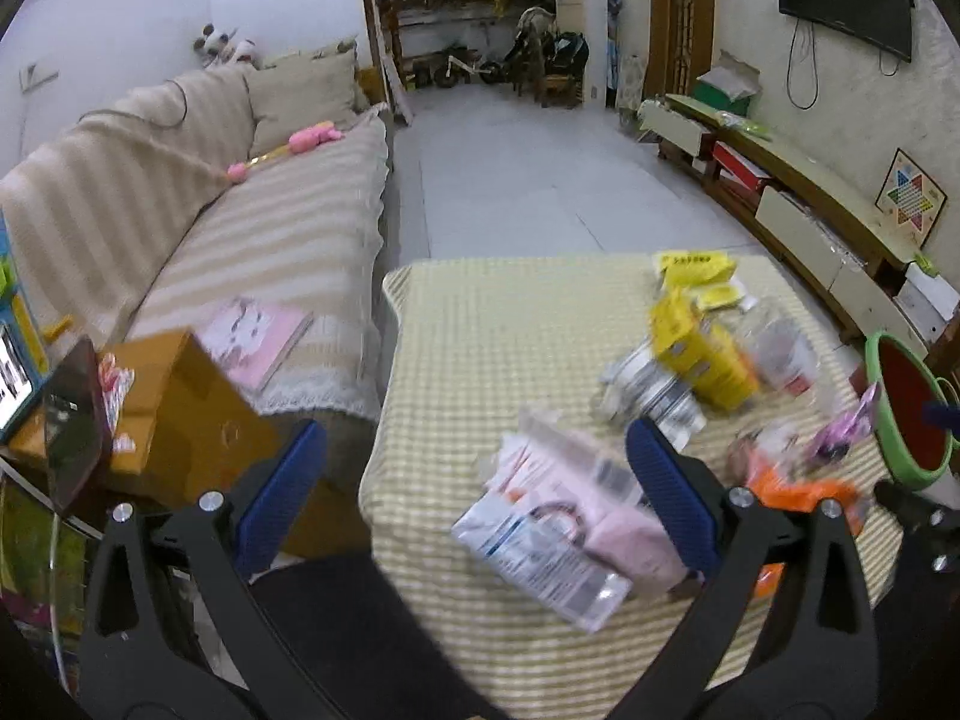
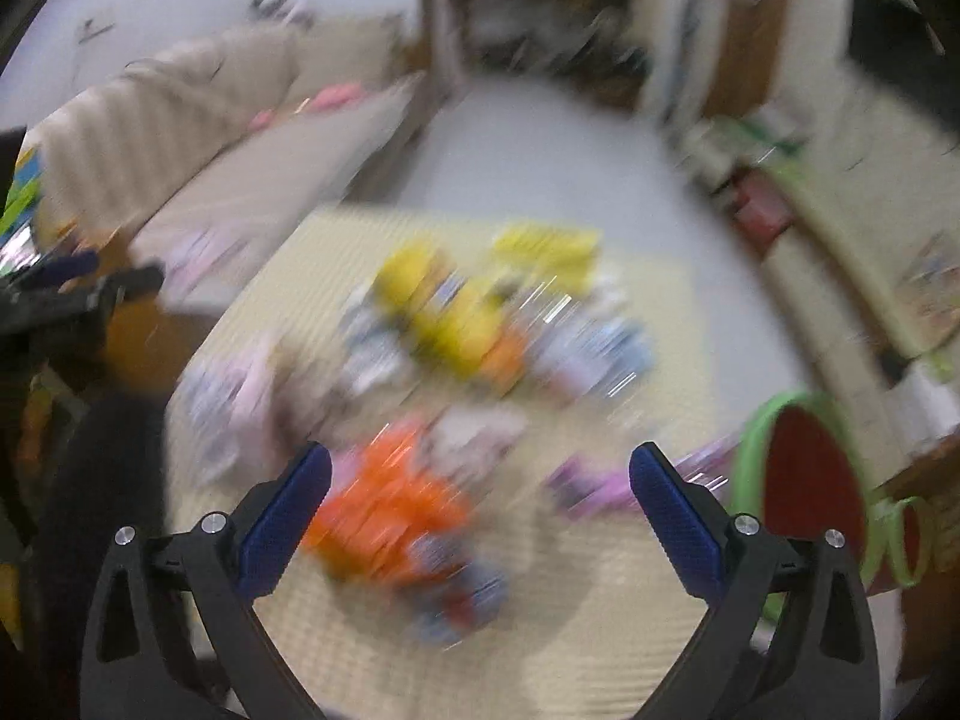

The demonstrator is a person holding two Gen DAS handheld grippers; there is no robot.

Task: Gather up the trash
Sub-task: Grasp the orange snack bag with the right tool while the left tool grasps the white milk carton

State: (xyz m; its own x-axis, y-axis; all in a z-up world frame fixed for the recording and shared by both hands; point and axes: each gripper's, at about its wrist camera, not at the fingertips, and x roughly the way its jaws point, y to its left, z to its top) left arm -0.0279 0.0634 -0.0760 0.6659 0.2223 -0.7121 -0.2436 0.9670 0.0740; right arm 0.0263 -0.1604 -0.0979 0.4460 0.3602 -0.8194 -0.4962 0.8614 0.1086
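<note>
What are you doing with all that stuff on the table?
Tidying up trash. Wrappers and boxes are scattered on the checked table, and nothing is picked up yet. The left gripper is open above a pink and white packet. The right gripper is open over an orange wrapper, beside the green bin.

The whole right wrist view was smeared by motion blur: the orange wrapper (image 2: 390,516) near the table's (image 2: 600,648) front read only as a colour patch, its print illegible. The green bin (image 2: 750,438) at the table's right was cut off by the claw's finger. In the left wrist view, the pink-and-white packet (image 1: 558,540) was partly hidden behind the left claw's right finger (image 1: 666,480), and the bin (image 1: 888,450) ran past the frame's edge.
</note>
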